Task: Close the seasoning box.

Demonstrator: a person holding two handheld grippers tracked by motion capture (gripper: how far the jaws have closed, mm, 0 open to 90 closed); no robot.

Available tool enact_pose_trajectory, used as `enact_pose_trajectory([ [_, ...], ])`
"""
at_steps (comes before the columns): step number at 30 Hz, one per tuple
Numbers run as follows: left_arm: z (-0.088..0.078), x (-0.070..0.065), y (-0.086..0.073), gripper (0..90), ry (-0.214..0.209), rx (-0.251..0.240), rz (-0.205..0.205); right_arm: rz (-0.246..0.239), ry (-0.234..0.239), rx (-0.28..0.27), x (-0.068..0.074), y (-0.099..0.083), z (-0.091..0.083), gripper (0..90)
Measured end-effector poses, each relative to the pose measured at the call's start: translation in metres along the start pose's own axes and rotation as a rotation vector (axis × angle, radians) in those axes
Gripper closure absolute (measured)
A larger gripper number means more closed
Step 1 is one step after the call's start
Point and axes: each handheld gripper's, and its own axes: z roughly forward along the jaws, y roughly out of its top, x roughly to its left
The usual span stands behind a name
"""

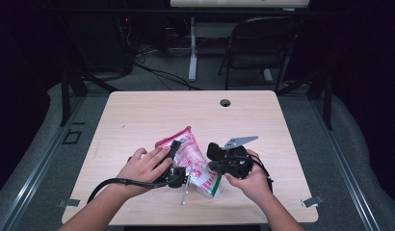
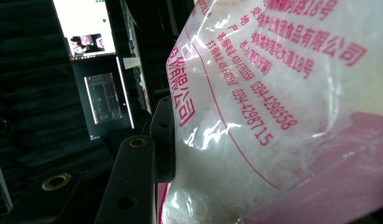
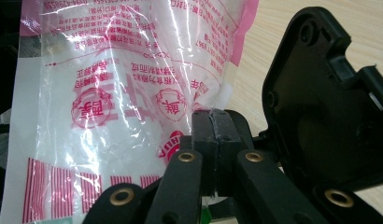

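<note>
Clear crinkly plastic bag with pink-red print and a pink top band, white fluffy contents inside (image 1: 191,161), is held up over the near-middle of the light wooden table (image 1: 138,115), between both hands and tilted, with its pink end pointing away from the person. The left gripper (image 1: 175,163) grasps the bag's body: in the left gripper view the plastic (image 2: 273,116) bulges right against the inner face of the black jaw and seems squeezed there, with the jaws partly closed around the bulk. The right gripper (image 1: 223,161) has its jaws clenched together, pads meeting on the bag's lower edge near the red stripes in the right gripper view (image 3: 110,93); it looks like a pinch on a thin bit of film, though the exact bite is hidden behind the pads. Judged step: bag is being held two-handed, likely set up for tearing or pulling open. Next move calls for the right pinch to stay firm while the hands pull apart or twist, without the slick film slipping out. A thin silvery rod (image 1: 185,190) shows under the bag; unclear what it is. A black folding chair (image 1: 263,43) stands beyond the table.
</note>
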Motion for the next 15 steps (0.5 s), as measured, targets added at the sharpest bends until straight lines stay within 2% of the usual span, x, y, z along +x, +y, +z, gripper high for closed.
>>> enact_pose_trajectory([
  [15, -0.0001, 0.0007, 0.0006, 65.5, 0.003, -0.002, 0.011, 0.000, 0.001, -0.003, -0.0006, 0.0003, -0.0002, 90.0],
])
